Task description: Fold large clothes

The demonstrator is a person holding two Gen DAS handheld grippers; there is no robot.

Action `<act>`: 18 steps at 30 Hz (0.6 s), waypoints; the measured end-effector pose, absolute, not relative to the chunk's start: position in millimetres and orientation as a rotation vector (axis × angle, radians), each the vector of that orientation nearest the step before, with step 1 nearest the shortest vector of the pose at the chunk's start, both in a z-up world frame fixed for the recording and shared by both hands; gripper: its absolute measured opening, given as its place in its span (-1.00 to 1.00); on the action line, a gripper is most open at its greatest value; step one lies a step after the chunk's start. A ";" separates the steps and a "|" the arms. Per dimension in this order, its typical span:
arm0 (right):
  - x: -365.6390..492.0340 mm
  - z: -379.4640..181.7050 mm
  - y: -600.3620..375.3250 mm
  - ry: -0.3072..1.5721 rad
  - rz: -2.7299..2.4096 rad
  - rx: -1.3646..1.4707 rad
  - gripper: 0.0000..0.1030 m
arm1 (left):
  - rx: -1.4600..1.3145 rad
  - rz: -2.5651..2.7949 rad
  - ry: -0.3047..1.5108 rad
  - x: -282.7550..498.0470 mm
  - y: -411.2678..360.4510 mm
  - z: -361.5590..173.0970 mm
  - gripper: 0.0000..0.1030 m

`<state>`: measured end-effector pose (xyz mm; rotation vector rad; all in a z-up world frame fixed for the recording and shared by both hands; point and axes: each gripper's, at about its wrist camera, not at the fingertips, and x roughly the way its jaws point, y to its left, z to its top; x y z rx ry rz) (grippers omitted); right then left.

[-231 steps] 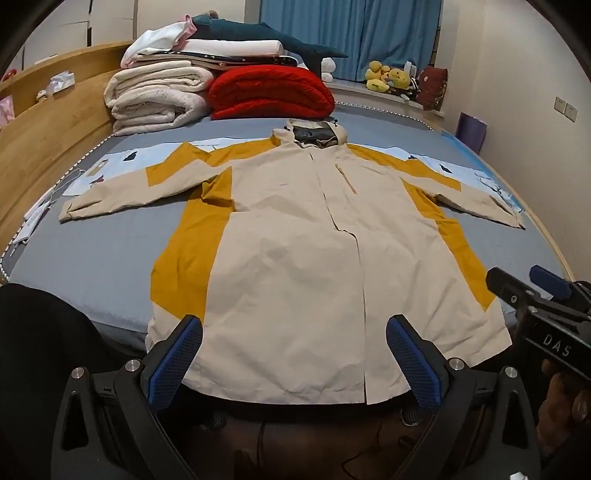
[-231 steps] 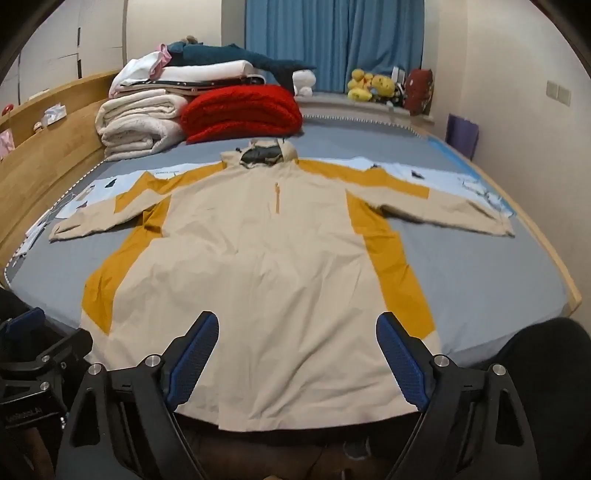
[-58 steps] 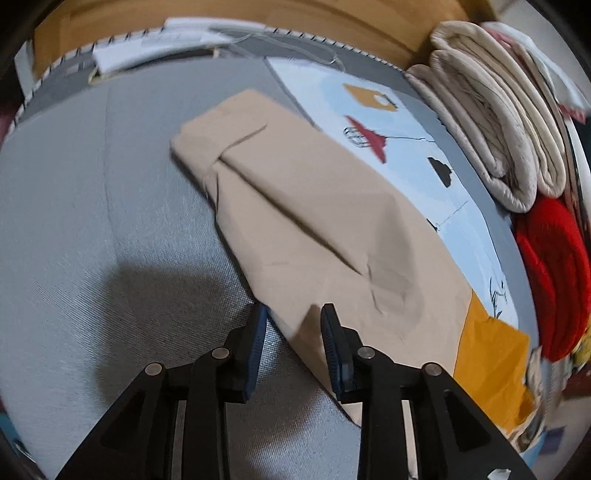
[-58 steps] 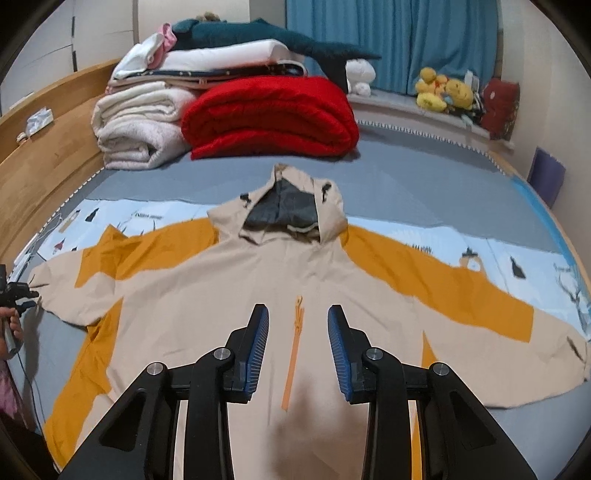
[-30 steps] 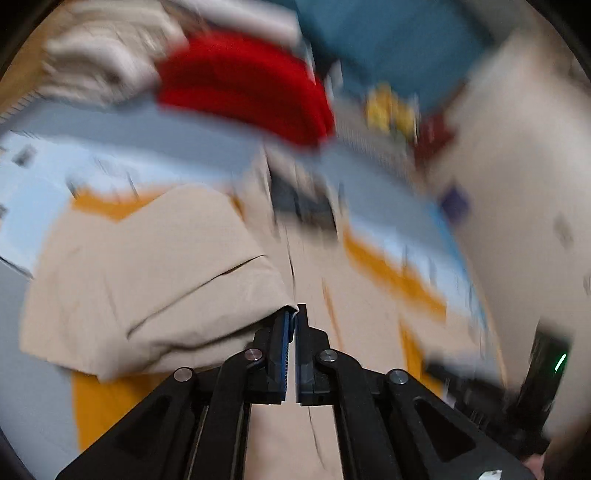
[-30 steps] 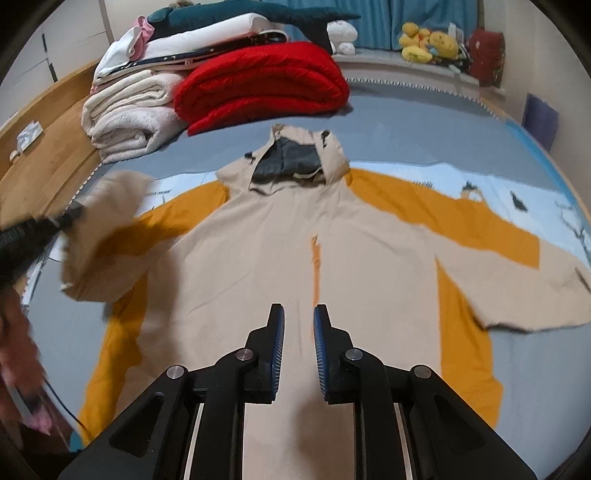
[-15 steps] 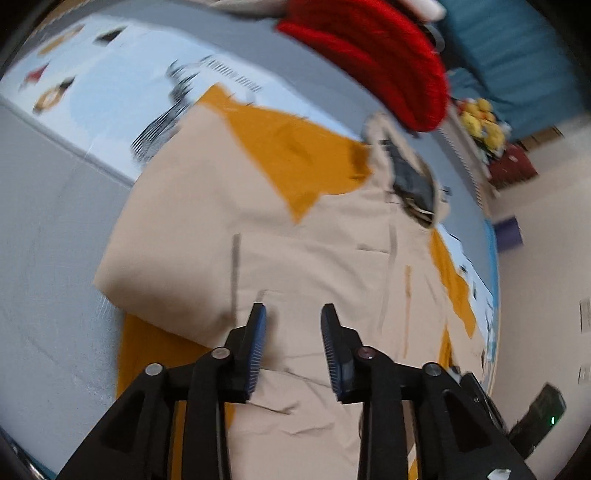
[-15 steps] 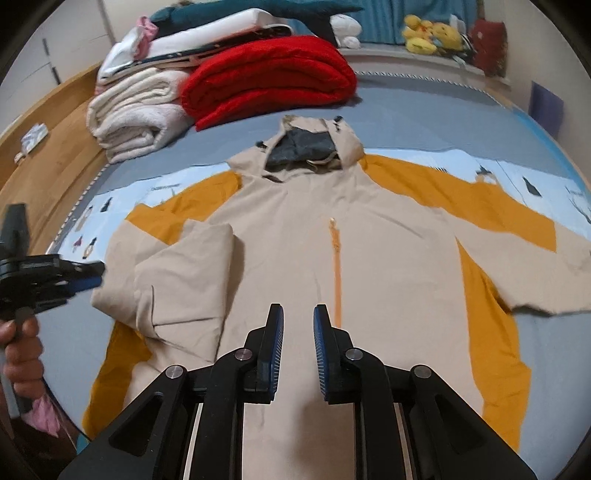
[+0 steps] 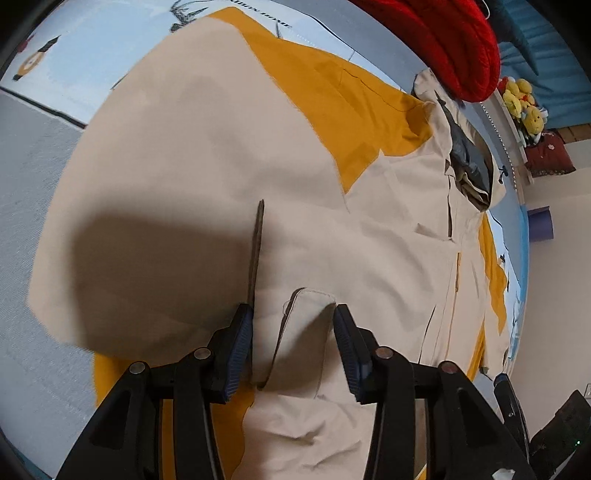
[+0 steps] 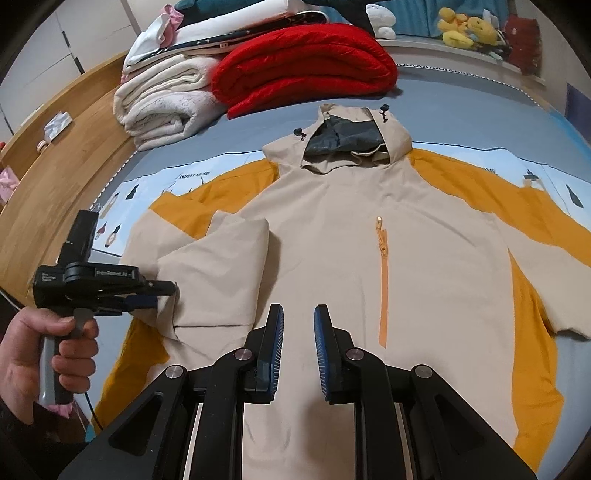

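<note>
A beige and mustard hooded jacket lies front up on the grey bed. Its left sleeve is folded in over the chest, while the other sleeve stays spread out to the right. In the left wrist view my left gripper hovers just over the folded sleeve. Its jaws are opening, with the sleeve cuff lying loose between them. A hand holds that left gripper at the sleeve's edge. My right gripper hangs above the jacket's lower front, pads slightly apart and empty.
A red quilt and rolled white blankets are stacked at the head of the bed. A wooden bed frame runs along the left. A light blue printed cloth lies under the jacket. Plush toys sit on the far ledge.
My left gripper carried the sleeve over onto the jacket's chest, came down, and opened, letting the cuff go. My right gripper shifted a little closer over the jacket.
</note>
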<state>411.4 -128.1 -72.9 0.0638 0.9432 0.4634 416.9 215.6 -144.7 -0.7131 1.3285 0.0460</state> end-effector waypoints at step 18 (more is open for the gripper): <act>410.4 -84.9 -92.4 0.976 0.629 0.048 -0.06 | -0.706 -0.604 1.159 443.0 102.6 -76.7 -0.97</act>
